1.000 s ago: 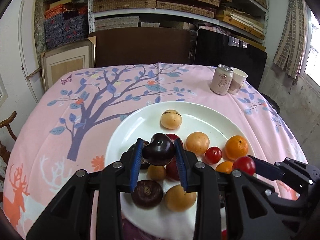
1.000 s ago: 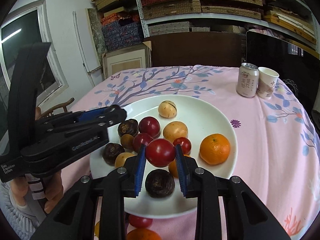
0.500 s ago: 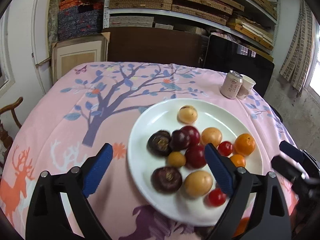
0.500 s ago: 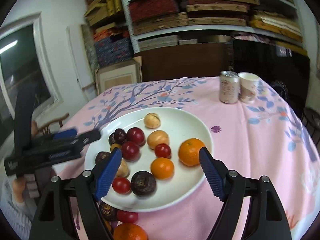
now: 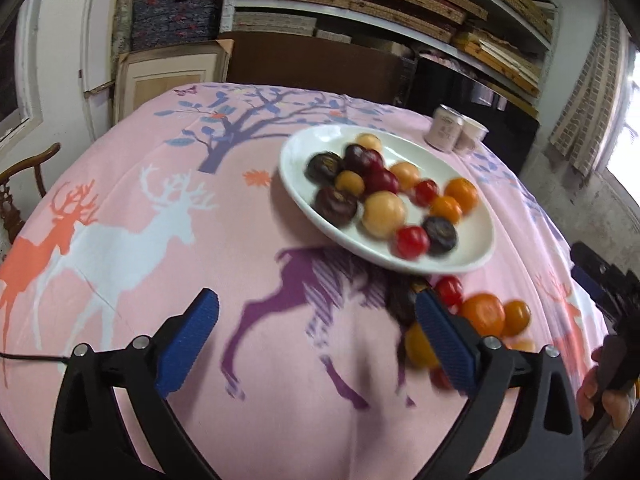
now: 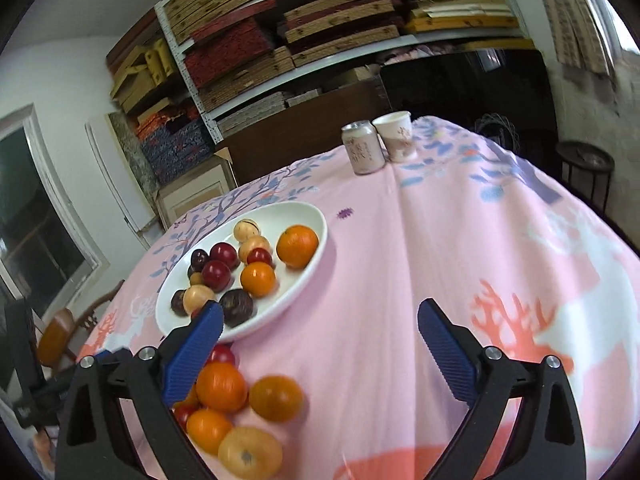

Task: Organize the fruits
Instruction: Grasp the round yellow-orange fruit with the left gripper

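Note:
A white plate (image 5: 476, 248) (image 6: 316, 216) on the pink tablecloth holds several fruits: dark plums, red ones, yellow ones and oranges. Loose fruits lie on the cloth in front of it, among them an orange (image 5: 480, 312) (image 6: 220, 386), a red fruit (image 5: 450, 290) and a yellow fruit (image 6: 250, 452). My left gripper (image 5: 316, 304) hovers over bare cloth left of this pile; its jaws are opening, with nothing between them. My right gripper (image 6: 320, 312) hangs over bare cloth right of the pile, its jaws also opening and empty. Its left finger hides part of the plate's near rim.
A drinks can (image 6: 362, 148) and a paper cup (image 6: 396, 136) stand at the table's far side. A wooden chair (image 5: 24, 172) is at the table's left, a black stool (image 6: 586, 168) at its far right. Shelves of stacked boxes fill the back wall.
Both grippers let go of their fruits, a dark plum and a red fruit, over the plate. Both opened wide and drew back to the near side of the table. The right one rolled.

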Tool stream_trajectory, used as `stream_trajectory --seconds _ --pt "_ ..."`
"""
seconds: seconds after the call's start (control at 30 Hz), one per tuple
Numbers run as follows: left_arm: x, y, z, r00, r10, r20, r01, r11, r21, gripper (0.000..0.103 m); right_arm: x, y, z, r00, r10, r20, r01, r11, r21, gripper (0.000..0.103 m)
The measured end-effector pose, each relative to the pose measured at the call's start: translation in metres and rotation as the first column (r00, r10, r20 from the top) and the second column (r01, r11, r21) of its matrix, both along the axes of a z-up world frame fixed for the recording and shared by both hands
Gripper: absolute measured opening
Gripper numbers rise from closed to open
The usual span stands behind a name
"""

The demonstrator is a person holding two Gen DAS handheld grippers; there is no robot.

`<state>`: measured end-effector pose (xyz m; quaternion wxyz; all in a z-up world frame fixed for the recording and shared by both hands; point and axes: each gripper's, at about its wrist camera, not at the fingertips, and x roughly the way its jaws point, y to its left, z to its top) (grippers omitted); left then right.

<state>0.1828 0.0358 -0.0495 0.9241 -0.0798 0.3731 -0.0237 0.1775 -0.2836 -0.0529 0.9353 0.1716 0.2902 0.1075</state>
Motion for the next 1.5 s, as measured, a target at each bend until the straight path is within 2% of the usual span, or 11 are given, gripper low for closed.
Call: stream_trajectory --seconds 0.17,0.33,0.43,0.5,0.63,0.73,0.83,1.0,1.27,1.4,1.5 --pt "-0.011 -0.025 0.001 0.997 -0.070 0.025 0.068 0.996 0.058 0.098 -0.002 0.000 -0.003 1.000 -0.010 -0.009 0.010 1.000 0.007 0.099" --pt "-0.008 -0.059 -0.013 0.986 -0.165 -0.036 0.169 0.972 0.165 0.099 0.000 -0.002 -0.006 1.000 -0.011 -0.026 0.011 1.000 0.018 0.099" --pt "-0.005 -0.062 -0.017 0.985 -0.163 -0.054 0.171 0.964 0.203 0.099 0.001 -0.003 -0.007 0.999 -0.006 -0.034 0.007 1.000 0.029 0.099" --pt "-0.004 -0.052 -0.015 0.992 -0.118 -0.041 0.125 0.964 0.234 0.099 0.001 -0.003 -0.008 0.999 -0.004 -0.036 0.005 1.000 0.030 0.099" --pt "-0.009 -0.009 -0.005 0.997 0.080 -0.005 -0.077 0.976 0.206 0.099 0.001 -0.004 -0.007 0.999 0.000 -0.034 0.001 0.999 0.041 0.099" --pt "-0.023 0.018 0.001 0.993 0.113 0.014 -0.114 0.992 0.059 0.099 0.002 -0.005 -0.008 0.999 0.006 -0.041 -0.004 0.999 0.053 0.099" --pt "-0.024 0.008 -0.005 0.998 0.066 -0.008 -0.065 0.996 0.064 0.099 0.002 -0.004 -0.009 0.999 0.015 -0.044 -0.012 0.998 0.054 0.099" --pt "-0.017 -0.040 -0.015 0.994 -0.096 -0.049 0.105 0.969 0.225 0.099 0.001 -0.004 -0.007 0.999 0.015 -0.037 -0.013 0.999 0.051 0.099" --pt "0.010 -0.033 -0.022 0.994 -0.075 -0.075 0.087 0.981 0.175 0.098 0.004 -0.003 -0.009 0.998 0.019 -0.055 -0.016 0.999 0.048 0.099" --pt "0.013 -0.040 -0.025 0.989 -0.124 -0.084 0.137 0.975 0.173 0.073 0.004 -0.003 -0.010 0.998 0.019 -0.057 -0.016 0.999 0.048 0.099" --pt "0.015 -0.043 -0.028 0.983 -0.153 -0.099 0.168 0.972 0.165 0.061 0.004 -0.001 -0.010 0.998 0.021 -0.061 -0.018 0.999 0.045 0.099"
